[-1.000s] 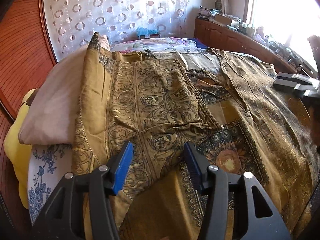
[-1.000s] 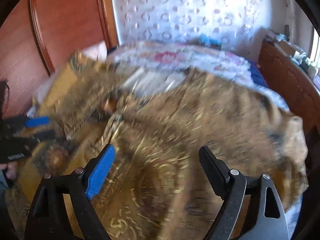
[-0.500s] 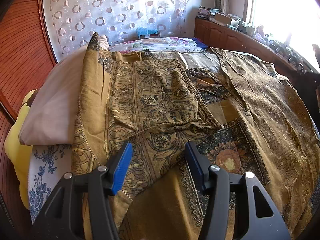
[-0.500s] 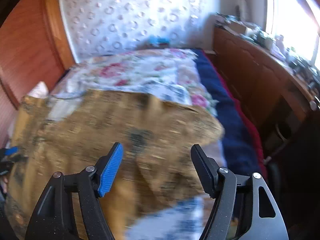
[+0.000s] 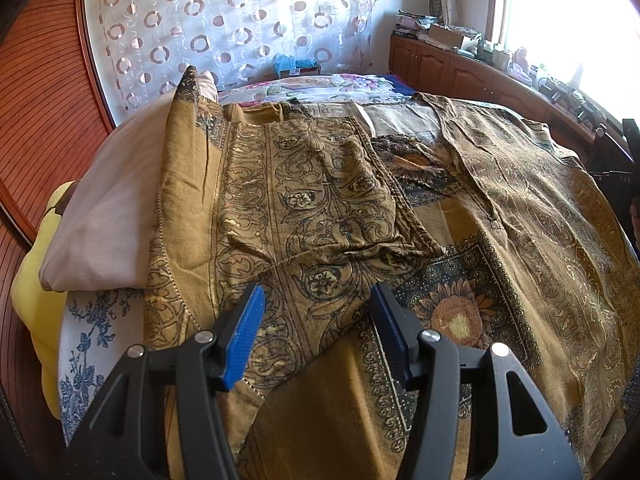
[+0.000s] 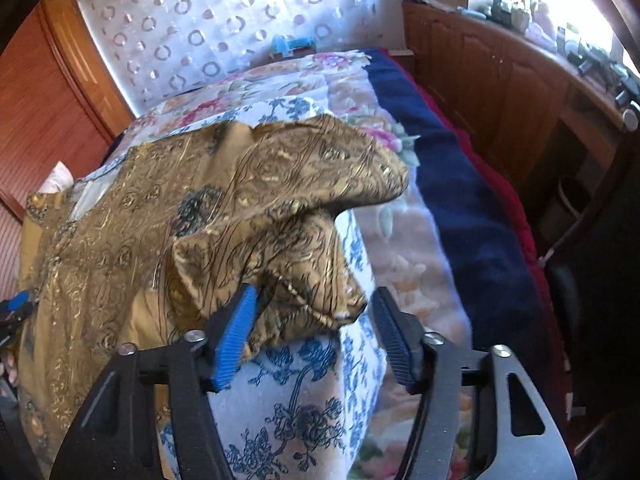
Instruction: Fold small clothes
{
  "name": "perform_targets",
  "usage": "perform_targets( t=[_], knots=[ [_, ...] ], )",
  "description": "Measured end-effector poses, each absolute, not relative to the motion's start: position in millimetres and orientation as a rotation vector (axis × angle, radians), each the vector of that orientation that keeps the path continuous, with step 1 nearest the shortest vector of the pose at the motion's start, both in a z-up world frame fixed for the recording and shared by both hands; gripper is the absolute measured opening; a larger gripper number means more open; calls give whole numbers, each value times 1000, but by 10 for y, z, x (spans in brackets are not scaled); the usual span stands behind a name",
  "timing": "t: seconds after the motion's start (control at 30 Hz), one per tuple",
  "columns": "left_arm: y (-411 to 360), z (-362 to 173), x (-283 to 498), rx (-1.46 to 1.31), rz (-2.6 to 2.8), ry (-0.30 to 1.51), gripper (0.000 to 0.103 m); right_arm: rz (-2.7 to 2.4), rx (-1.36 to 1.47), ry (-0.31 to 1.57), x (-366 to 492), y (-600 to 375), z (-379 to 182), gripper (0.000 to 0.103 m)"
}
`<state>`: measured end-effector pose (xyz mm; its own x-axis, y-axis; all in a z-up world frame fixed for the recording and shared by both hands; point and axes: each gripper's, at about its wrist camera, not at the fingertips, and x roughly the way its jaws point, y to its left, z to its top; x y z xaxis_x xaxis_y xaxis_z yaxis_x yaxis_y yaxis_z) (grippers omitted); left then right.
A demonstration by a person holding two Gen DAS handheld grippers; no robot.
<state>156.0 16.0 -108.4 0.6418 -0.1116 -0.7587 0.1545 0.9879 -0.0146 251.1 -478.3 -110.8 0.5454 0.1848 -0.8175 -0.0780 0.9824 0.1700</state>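
Lying spread across the bed [image 5: 92, 344], the garment [image 5: 320, 208] is a mustard-gold piece with dark scrollwork and a sunflower print [image 5: 456, 316], one panel folded over its middle and its left edge draped up onto a pale pillow [image 5: 116, 216].

The left gripper [image 5: 316, 320] hangs over the near part of the cloth with its jaws about half apart; fabric shows between the blue pads [image 5: 244, 336], but they press on nothing.

The right gripper [image 6: 312, 332] sits at the garment's far-right corner, where a sleeve-like flap [image 6: 304, 280] bunches up over the blue-flowered sheet [image 6: 304, 400]. Its jaws have just been closing and stand roughly half open, with the flap's hem lying between them. The left pad [image 6: 236, 336] is against the cloth (whether it actually touches I cannot tell), while the right pad is clear of it, so nothing is gripped.

Beyond the bed are a circle-patterned curtain [image 5: 224, 20] and a wooden cabinet [image 6: 500, 80].
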Motion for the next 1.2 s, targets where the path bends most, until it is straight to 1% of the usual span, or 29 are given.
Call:
perform_targets(
  t=[0.03,0.07,0.1,0.17,0.23,0.37,0.5,0.63,0.73,0.8,0.83,0.87,0.9,0.93,0.97,1.2],
  knots=[
    [156,-1085,1559,54,-151,860,55,167,122,981,2492,-4787,-1113,49],
    [153,-1086,1558,54,-151,860,55,175,126,976,2486,-4782,-1120,40],
    [158,-1085,1561,53,-151,860,55,185,129,971,2468,-4785,-1107,36],
    [154,-1084,1562,53,-152,861,55,169,106,956,2433,-4781,-1071,16],
    [159,-1084,1561,54,-151,861,55,140,55,924,2383,-4761,-994,10],
    [153,-1084,1561,55,-152,861,55,117,-6,829,2318,-4666,-783,8],
    [131,-1059,1536,69,-144,852,55,159,-66,733,2280,-4413,-482,8],
    [99,-908,1434,50,-163,788,55,252,-140,672,2267,-3929,-261,8],
    [55,-742,1332,29,-187,734,55,338,-186,666,2259,-3548,-262,8],
    [19,-640,1272,25,-196,704,55,403,-204,694,2261,-3307,-349,8],
    [-11,-580,1225,24,-203,687,55,426,-215,710,2244,-3209,-412,11],
    [-33,-537,1189,23,-210,673,55,436,-225,723,2236,-3141,-468,23],
    [-52,-498,1163,23,-216,664,55,448,-234,740,2220,-3084,-542,32],
    [-71,-471,1150,24,-222,658,55,459,-236,747,2207,-3073,-589,48],
    [-91,-446,1144,29,-226,657,55,466,-234,748,2193,-3062,-622,50],
    [-147,-351,1210,27,-252,648,55,422,-172,802,2376,-3281,-761,50]
  ],
)
